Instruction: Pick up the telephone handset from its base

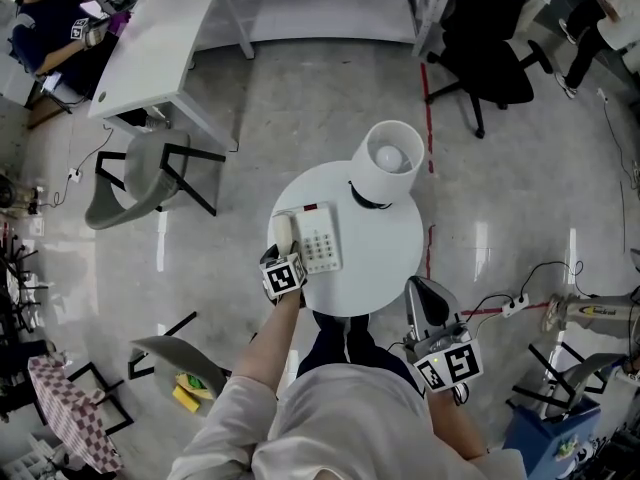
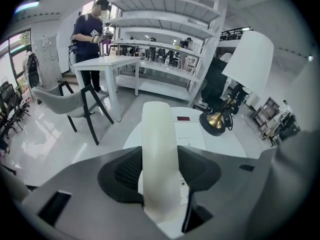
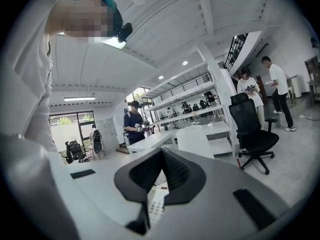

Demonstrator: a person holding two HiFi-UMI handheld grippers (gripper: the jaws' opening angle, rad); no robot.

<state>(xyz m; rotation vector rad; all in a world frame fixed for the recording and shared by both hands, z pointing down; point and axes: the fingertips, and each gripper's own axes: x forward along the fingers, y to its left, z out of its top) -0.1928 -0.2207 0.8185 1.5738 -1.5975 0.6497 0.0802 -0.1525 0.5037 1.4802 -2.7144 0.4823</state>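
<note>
Well, the person's left claw has its two black ribbed pads pressed against either side of the long white plastic handset. The claw stands fairly wide but is closed on that handset, which runs straight out from between the pads. The handset lies along the left edge of the flat white telephone base, the one with a keypad and a small dark red patch at its far end. From where I stand I cannot tell whether it sits in its cradle or is a little clear of it. The telephone base rests on a small round white table, on the half nearer the person. Just beyond the telephone base, on the same table, stands a lamp with a white drum shade and a brass-coloured foot. The right claw hangs off to the right of the telephone base and nearer the person, past the table's rim and apart from everything on it. Its dark pads meet at the tips with nothing held between them. Well beyond the telephone base, out on the pale polished floor, are a grey shell chair with black legs, a black office chair and a long white desk.
</note>
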